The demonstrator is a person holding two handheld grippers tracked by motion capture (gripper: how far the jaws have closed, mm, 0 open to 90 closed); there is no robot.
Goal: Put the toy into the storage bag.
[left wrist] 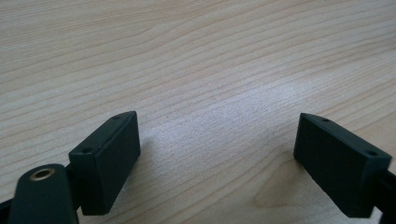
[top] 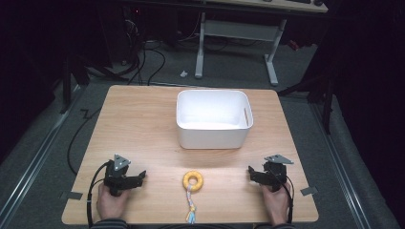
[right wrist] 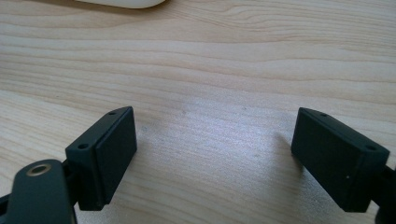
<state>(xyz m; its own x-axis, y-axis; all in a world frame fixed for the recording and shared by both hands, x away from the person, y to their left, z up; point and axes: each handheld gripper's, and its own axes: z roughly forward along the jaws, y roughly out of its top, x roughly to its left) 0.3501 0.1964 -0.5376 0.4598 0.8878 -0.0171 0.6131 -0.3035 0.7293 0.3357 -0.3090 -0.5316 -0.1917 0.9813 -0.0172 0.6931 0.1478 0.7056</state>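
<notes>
A yellow ring toy [top: 193, 180] with a braided, multicoloured tail [top: 190, 207] lies on the wooden table [top: 143, 124] near the front edge, midway between both hands. A white rectangular bin [top: 213, 118] stands behind it at the table's centre. My left gripper [top: 139, 177] rests low at the front left, open, its jaws pointing right toward the toy. My right gripper [top: 251, 172] rests at the front right, open, pointing left. In the left gripper view [left wrist: 217, 149] and the right gripper view [right wrist: 215, 149] the jaws stand wide apart over bare wood with nothing between them.
The bin's lower edge [right wrist: 121, 3] shows at the top of the right gripper view. Beyond the table are a grey floor with cables [top: 143, 57] and a white desk frame [top: 239, 43]. Bare wood spreads left and right of the bin.
</notes>
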